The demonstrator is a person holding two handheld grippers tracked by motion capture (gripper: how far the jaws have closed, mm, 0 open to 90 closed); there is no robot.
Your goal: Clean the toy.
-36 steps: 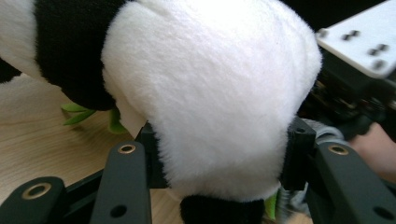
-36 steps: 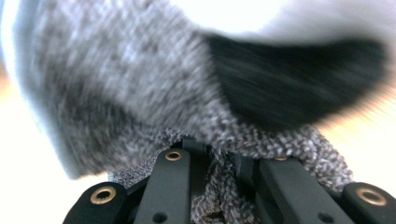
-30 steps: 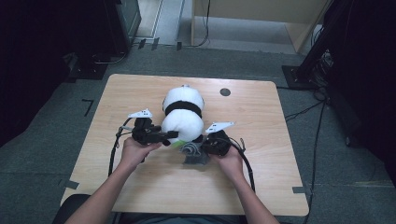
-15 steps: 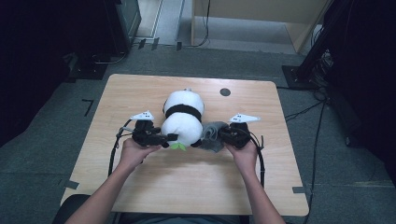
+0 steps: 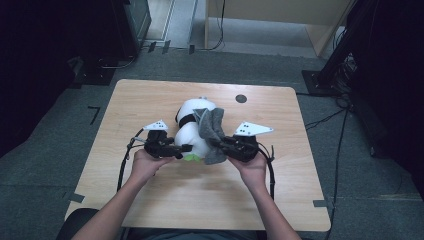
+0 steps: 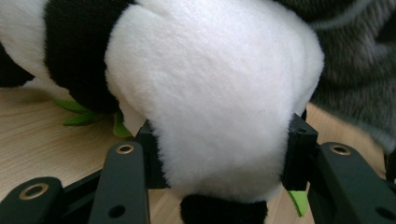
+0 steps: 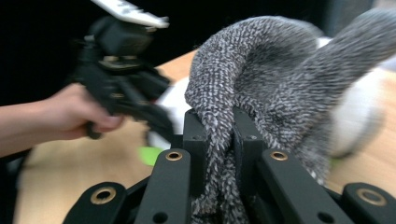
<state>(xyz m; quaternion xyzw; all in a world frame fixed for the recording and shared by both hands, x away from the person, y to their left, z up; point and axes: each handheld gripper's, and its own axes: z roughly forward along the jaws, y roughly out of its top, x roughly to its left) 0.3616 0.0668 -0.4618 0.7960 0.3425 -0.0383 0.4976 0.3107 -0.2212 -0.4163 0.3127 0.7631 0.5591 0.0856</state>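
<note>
Grey knitted cloth [image 7: 261,93], draped, plush panda [image 5: 192,125]

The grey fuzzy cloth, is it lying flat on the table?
No, the grey cloth is pinched between the right tongs and hangs lifted against the panda toy.
</note>
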